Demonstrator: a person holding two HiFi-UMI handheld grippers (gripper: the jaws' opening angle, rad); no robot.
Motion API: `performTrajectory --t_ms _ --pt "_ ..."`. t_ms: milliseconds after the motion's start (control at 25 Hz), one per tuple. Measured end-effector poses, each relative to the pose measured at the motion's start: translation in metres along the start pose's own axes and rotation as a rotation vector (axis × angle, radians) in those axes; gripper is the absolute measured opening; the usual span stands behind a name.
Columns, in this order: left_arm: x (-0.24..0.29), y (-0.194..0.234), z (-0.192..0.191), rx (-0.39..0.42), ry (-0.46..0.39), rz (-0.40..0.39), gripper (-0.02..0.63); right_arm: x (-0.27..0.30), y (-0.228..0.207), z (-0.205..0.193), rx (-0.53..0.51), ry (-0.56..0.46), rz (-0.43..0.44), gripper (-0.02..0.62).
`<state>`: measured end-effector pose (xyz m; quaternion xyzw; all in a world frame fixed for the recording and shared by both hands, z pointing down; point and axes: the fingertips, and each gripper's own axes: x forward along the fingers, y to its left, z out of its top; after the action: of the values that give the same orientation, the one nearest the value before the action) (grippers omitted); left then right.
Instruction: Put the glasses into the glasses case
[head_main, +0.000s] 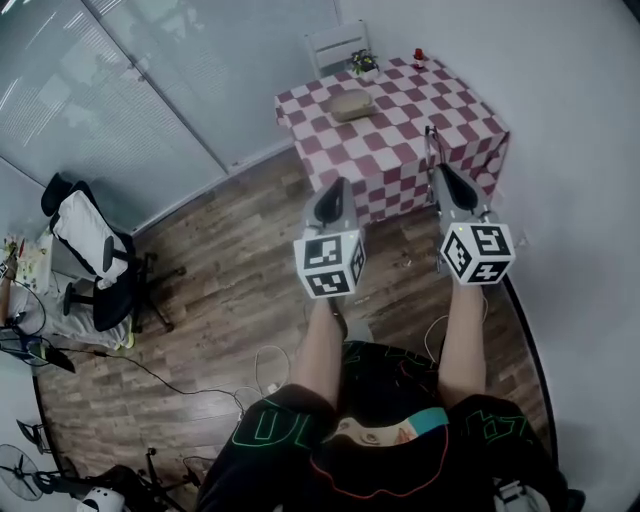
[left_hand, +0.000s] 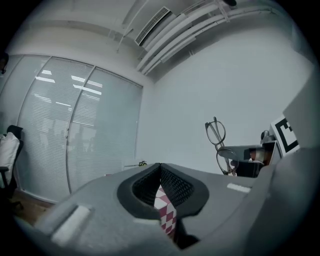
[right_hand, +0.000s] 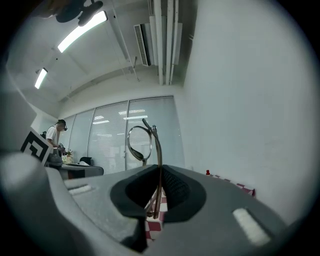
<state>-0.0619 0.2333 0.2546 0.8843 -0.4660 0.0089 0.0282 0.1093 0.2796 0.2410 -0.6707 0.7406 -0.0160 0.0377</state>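
Note:
The glasses (right_hand: 149, 146) are thin-framed with round lenses. They stand upright with my right gripper (right_hand: 159, 192) shut on a temple arm. In the left gripper view the glasses (left_hand: 219, 146) hang off to the right, in front of the wall. In the head view they show only as a thin line (head_main: 431, 150) above my right gripper (head_main: 447, 178). A tan glasses case (head_main: 352, 104) lies closed on the red-and-white checked table (head_main: 400, 140), well ahead of both grippers. My left gripper (head_main: 331, 203) is level with the right one, its jaws (left_hand: 160, 172) shut on nothing.
A small potted plant (head_main: 364, 64) and a small red object (head_main: 419, 56) sit at the table's far edge. A white chair (head_main: 336, 44) stands behind the table. An office chair (head_main: 97, 262) and cables (head_main: 150, 375) are on the wooden floor at the left. A wall runs along the right.

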Motion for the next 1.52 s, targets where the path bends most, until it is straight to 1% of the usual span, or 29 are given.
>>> performTrajectory --t_ms 240,360,480,680,840,1000,1280,1520 --pt "0.001 0.011 -0.014 -0.009 0.024 0.025 0.009 0.010 -0.001 -0.013 0.021 0.021 0.009 0.026" --pt "0.009 0.024 -0.021 -0.008 0.035 0.036 0.009 0.024 -0.001 -0.021 0.029 0.032 0.007 0.026" --pt "0.021 0.038 -0.028 -0.024 0.047 0.044 0.009 0.043 -0.002 -0.028 0.030 0.041 0.007 0.026" --pt "0.049 0.062 -0.044 -0.044 0.086 0.052 0.009 0.078 -0.004 -0.045 0.044 0.069 0.003 0.026" --pt "0.076 0.079 -0.062 -0.061 0.131 0.058 0.009 0.106 -0.013 -0.064 0.063 0.097 -0.011 0.026" --pt "0.104 0.096 -0.076 -0.070 0.157 0.059 0.009 0.138 -0.021 -0.079 0.076 0.119 -0.021 0.026" --pt "0.145 0.129 -0.104 -0.112 0.214 0.064 0.009 0.188 -0.024 -0.106 0.079 0.180 -0.027 0.026" --pt "0.180 0.149 -0.118 -0.143 0.239 0.050 0.009 0.226 -0.032 -0.117 0.067 0.215 -0.042 0.026"
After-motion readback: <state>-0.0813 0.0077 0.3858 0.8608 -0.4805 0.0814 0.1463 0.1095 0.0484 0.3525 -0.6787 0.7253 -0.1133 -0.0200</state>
